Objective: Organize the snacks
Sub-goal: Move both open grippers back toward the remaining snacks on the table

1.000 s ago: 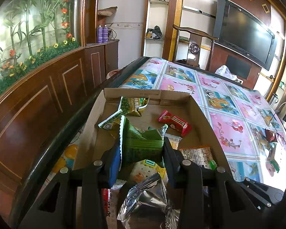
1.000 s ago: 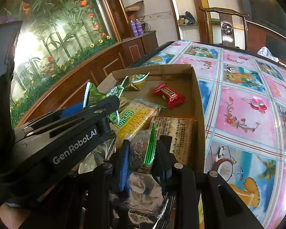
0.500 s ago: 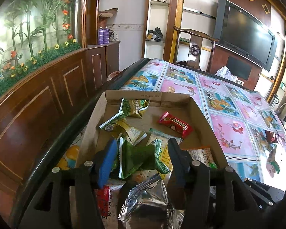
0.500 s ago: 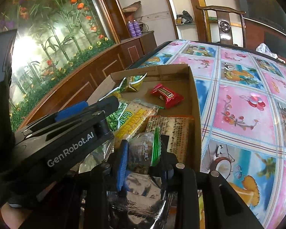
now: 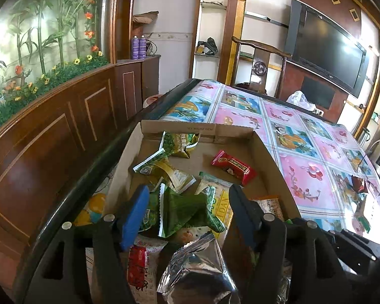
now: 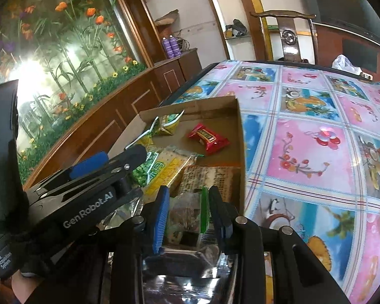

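over the cardboard box [image 5: 263, 149] on the patterned worktop [image 5: 304, 174], my left claw [image 5: 187, 202] stood with its jaws apart, having just been opening, the green snack packet [image 5: 182, 210] lying loose between them among the other snacks. my right claw [image 6: 188, 215] was nearly together, its jaws having just been opening slightly around a clear packet with a green edge [image 6: 190, 212]; i could not tell whether the pads gripped it. to finish cleanly, i judged, the left should lift straight out without snagging the green packet, and the right should let go low inside the box.
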{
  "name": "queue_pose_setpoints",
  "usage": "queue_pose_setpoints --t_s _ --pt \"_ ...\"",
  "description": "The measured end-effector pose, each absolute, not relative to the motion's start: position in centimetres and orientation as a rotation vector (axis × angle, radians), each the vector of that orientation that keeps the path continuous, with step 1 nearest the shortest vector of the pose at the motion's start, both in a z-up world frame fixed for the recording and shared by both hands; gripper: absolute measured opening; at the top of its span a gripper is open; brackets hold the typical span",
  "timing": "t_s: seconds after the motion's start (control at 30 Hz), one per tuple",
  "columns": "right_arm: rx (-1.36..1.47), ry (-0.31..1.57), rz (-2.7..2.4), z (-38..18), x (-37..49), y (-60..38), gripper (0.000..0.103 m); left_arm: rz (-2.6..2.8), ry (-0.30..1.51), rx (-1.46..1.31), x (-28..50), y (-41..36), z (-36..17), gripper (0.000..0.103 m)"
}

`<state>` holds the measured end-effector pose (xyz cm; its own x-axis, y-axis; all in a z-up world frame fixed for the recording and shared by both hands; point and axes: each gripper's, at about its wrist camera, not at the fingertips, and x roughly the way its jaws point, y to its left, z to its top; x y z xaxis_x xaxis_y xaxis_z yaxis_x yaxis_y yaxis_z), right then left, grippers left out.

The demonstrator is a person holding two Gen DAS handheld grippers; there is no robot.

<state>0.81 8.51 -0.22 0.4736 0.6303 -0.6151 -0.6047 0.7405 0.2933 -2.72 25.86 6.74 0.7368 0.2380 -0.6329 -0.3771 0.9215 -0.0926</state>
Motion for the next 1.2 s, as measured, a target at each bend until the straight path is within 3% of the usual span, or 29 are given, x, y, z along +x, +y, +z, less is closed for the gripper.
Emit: queue_pose_setpoints --t_s 0.57,1.2 --pt "0.242 0.789 0.544 0.2 4.8 -1.3 0.052 0.357 0.651 -0.198 -2.5 25.5 7.0 0.072" --pt "0.392 0.799 0.432 0.2 5.9 -9.7 0.058 0.336 0.656 -0.187 -2.6 24.8 7.0 0.081"
